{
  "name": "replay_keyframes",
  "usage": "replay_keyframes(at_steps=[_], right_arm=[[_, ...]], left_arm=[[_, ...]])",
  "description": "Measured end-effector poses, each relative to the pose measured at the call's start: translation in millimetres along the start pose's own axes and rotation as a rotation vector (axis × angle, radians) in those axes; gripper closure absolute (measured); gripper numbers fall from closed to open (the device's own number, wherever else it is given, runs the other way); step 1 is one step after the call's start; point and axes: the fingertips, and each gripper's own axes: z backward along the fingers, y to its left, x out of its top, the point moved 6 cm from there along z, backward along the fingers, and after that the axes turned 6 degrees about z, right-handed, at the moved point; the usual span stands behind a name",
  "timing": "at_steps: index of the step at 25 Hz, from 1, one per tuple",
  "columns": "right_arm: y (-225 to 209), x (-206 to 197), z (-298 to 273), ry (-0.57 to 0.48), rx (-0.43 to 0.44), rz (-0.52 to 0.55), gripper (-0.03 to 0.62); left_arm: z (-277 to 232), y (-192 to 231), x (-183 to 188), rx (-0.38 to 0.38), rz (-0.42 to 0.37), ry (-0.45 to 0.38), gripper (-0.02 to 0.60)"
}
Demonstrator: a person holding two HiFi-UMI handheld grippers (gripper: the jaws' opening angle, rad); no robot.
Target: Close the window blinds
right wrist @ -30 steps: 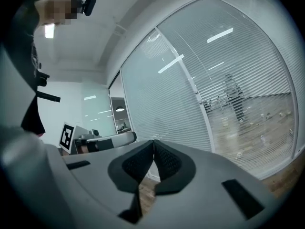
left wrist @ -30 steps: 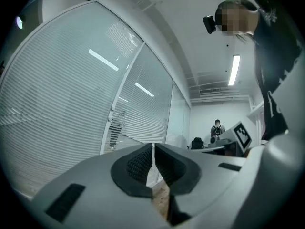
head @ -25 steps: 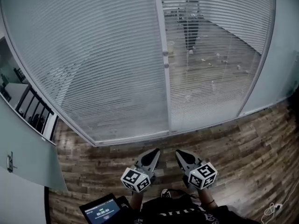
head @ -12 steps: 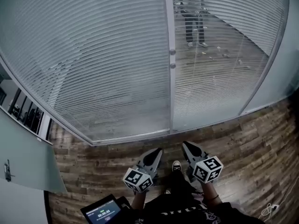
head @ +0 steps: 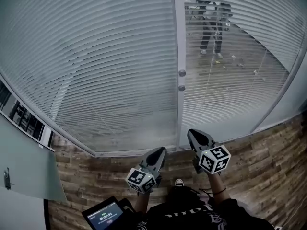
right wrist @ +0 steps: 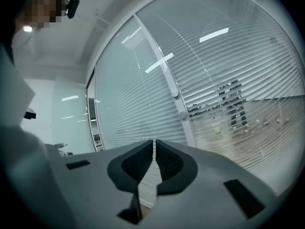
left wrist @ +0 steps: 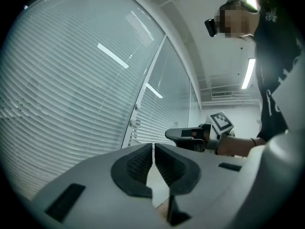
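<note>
Left gripper [head: 157, 152] and right gripper [head: 193, 134]: I hold both low in front of me, jaws pressed together with nothing between them, touching nothing. Ahead stand the window blinds; the left blind [head: 96, 71] looks closed; the right blind [head: 235, 66] has its slats tilted open, a person [head: 211, 18] showing through. On the frame post [head: 178, 37] between the panes sit two small knobs [head: 182, 73]. I judge this the approach step; next, one gripper must rise, open, and grip a knob, probably the tilt control.

person [head: 211, 9] behind blinds [head: 96, 61]: head cut off, blurred by slats | tablet [head: 104, 217]: text too small
</note>
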Motion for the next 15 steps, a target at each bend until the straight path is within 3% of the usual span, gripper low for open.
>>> replay_keyframes(at_steps=[4,12,15], right_arm=[[-45,15,-31,-0.01,0.015,0.026,0.576],[-105,28,-99,-0.028,-0.031,-0.006,0.569],[-115,31,-121,-0.024,-0.055,-0.003,0.456]], left_arm=[[-50,10,5,0.006,-0.032,0.008,0.577],[-83,35,-3,0.078,-0.038,0.052,0.577],[-83,48,-7,0.112,-0.032,0.047,0.577]])
